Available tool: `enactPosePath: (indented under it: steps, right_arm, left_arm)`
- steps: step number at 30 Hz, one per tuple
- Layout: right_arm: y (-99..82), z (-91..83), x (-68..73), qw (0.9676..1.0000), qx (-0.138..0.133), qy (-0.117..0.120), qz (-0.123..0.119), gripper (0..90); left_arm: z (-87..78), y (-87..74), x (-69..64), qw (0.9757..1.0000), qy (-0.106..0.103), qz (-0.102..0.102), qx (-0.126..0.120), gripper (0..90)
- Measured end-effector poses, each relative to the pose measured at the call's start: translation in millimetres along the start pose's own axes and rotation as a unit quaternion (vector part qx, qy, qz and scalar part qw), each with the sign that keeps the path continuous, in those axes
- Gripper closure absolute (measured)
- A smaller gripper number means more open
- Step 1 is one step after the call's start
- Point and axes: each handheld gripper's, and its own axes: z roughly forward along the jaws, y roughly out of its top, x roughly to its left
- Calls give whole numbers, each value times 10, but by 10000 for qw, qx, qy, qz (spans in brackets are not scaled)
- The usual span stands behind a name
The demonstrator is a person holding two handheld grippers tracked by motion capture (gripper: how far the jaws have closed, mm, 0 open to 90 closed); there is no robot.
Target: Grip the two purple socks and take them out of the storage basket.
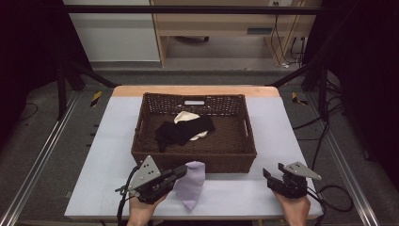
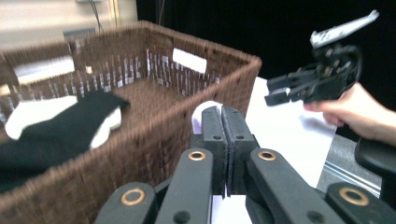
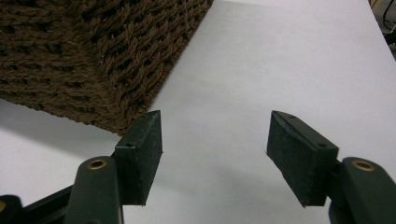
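Cloth, pale lilac, hangs from your left gripper just in front of the basket, with its lower end on the table cover. Your left jaws are clenched on its upper edge; in the left gripper view the two pads meet with almost no gap, and a pale bit of the cloth shows just past their tips, beside the basket's near wall.

Your left hand holds that gripper low at the table's near edge, pointing toward the basket's front wall. The cloth touches or nearly touches that wall at its top; you cannot tell which from above.

Inside the basket lie a black garment and a white one, the black one draped over the white. The left gripper view shows them the same way, black on top of white.

Your right gripper sits at the near right of the table, well apart from the cloth, held in your right hand. Its jaws are released and stand wide, with bare cover between them. The basket's corner is just beside one pad in the right gripper view, not touching it.
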Motion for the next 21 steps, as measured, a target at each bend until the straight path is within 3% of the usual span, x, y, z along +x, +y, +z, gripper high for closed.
enactPosePath:
  steps: [7,8,14,16,19,21]
  right_arm:
    - [-4,11,0,10000,19,-22,-28,358]
    - [-4,10,-1,10000,18,-21,-27,358]
    - [-5,14,3,10000,40,-10,-35,358]
    - [-6,15,2,10000,40,-11,-40,358]
    - [-8,12,3,10000,38,-11,-32,356]
    - [-8,11,3,10000,32,-17,-29,356]
  left_arm:
    - [153,-270,97,9988,183,-206,409,884]
    - [206,-346,124,9978,249,-236,568,883]
    - [323,-483,158,9948,425,-210,902,874]
    - [323,-500,166,9945,444,-234,922,858]
    - [294,-503,167,9942,508,-236,913,736]
    - [240,-501,160,9944,585,-212,850,708]
